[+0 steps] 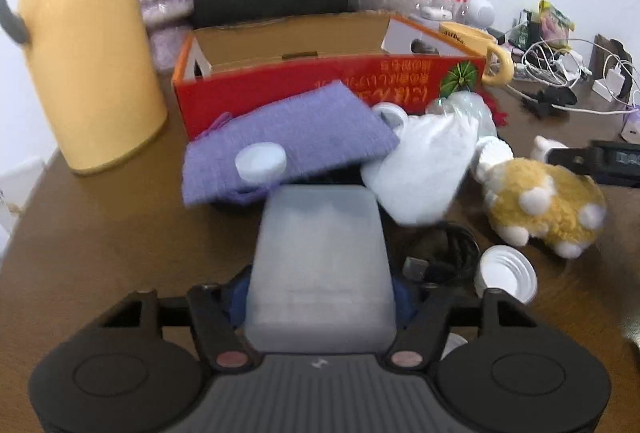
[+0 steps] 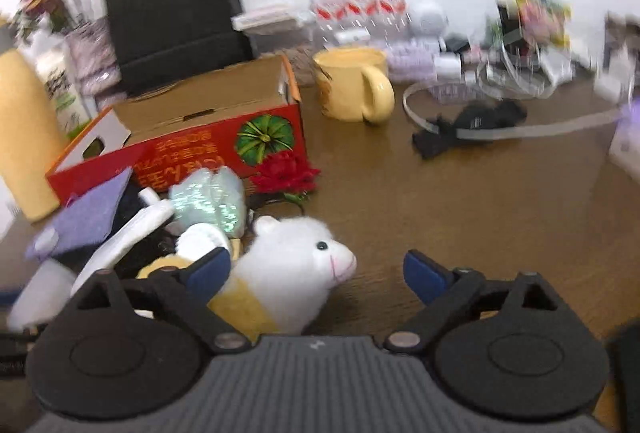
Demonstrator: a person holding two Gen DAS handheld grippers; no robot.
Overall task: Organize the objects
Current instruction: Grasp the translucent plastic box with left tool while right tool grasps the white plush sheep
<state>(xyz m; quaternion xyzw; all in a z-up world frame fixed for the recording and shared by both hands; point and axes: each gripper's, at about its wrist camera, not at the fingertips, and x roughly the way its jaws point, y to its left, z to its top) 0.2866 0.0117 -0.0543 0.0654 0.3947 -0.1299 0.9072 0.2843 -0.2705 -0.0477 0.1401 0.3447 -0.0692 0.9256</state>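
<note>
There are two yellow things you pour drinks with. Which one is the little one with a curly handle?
The yellow mug, standing just right of the red box. The tall yellow thermos jug is far bigger, with a grey handle.

Black ribbed grippers, blue-padded fingers (image 2: pixel 210 269), round pivots

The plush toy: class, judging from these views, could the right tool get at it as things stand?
Probably yes. The right tool stands open with the plush toy already partly between its fingers, head uncovered. Clutter crowds its left side, but bare table lies on its right.
</note>
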